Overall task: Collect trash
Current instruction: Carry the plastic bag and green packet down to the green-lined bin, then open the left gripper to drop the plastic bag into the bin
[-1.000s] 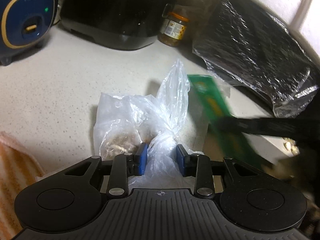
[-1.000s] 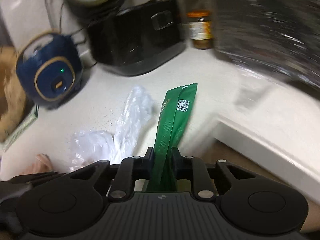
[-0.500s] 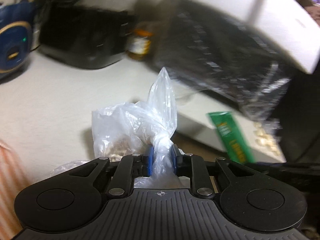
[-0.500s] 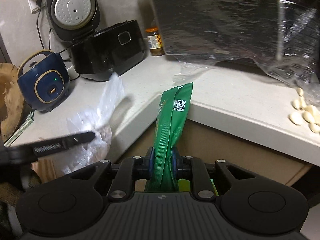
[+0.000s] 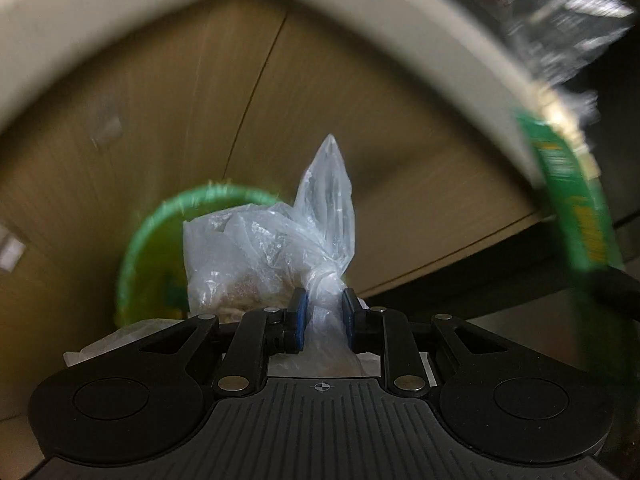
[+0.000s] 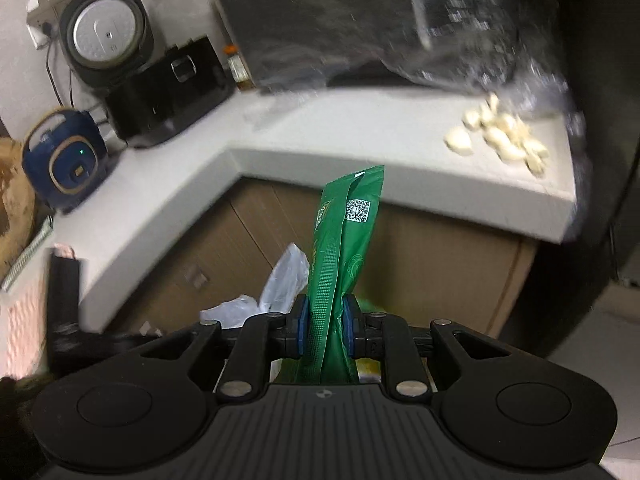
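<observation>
Trash is hanging beside a white L-shaped countertop (image 6: 304, 136) over brown cabinet doors (image 5: 168, 128): the left gripper (image 5: 323, 314), jaws easing apart, is pinching a knotted plastic bag (image 5: 260, 252) above a green bin (image 5: 160, 220); the right gripper (image 6: 325, 330) is clamping a green wrapper (image 6: 344, 248).

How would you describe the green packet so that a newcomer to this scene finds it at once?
Start at the white L-shaped countertop and look in front of the brown cabinets below its edge. There the right tool grips a long green packet upright. Unlike the crumpled clear plastic bag beside it, it is flat, opaque and printed with a square code.
</observation>
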Action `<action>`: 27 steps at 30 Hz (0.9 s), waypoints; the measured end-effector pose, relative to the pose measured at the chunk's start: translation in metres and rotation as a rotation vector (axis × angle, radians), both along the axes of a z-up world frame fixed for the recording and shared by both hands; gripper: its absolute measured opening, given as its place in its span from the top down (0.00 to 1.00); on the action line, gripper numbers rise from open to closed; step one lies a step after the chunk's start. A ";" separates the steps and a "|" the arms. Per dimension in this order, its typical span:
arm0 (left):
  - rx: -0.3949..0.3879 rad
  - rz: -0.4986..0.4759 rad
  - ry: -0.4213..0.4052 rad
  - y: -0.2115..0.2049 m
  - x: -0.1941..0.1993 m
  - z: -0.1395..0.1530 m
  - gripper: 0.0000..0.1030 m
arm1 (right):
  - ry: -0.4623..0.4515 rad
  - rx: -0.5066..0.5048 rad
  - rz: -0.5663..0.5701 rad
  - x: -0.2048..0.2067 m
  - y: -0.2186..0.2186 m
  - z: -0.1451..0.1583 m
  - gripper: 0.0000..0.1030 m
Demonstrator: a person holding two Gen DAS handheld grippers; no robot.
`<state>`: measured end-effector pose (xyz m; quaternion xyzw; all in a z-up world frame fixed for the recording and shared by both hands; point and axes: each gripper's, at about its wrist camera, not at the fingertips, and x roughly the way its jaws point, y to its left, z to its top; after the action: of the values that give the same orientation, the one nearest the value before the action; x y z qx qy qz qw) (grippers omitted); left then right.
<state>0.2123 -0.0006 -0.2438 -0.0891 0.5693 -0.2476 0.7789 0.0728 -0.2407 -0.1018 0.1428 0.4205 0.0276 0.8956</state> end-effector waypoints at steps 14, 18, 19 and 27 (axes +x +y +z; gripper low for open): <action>-0.008 0.159 0.086 -0.001 0.028 -0.095 0.73 | 0.096 -0.106 0.065 -0.031 -0.035 -0.055 0.83; -0.039 0.171 0.056 0.007 0.009 -0.072 0.73 | 0.131 -0.018 0.064 -0.017 -0.041 -0.066 0.83; -0.042 0.166 0.050 0.010 0.004 -0.065 0.73 | 0.142 0.008 0.069 -0.011 -0.040 -0.070 0.83; 0.006 0.068 -0.055 0.032 -0.020 -0.007 0.73 | 0.348 0.237 0.079 0.057 -0.004 -0.140 0.83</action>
<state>0.1920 0.0311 -0.2508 -0.0992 0.5453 -0.2214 0.8024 0.1296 -0.2446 -0.2416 0.2330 0.5679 0.0867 0.7847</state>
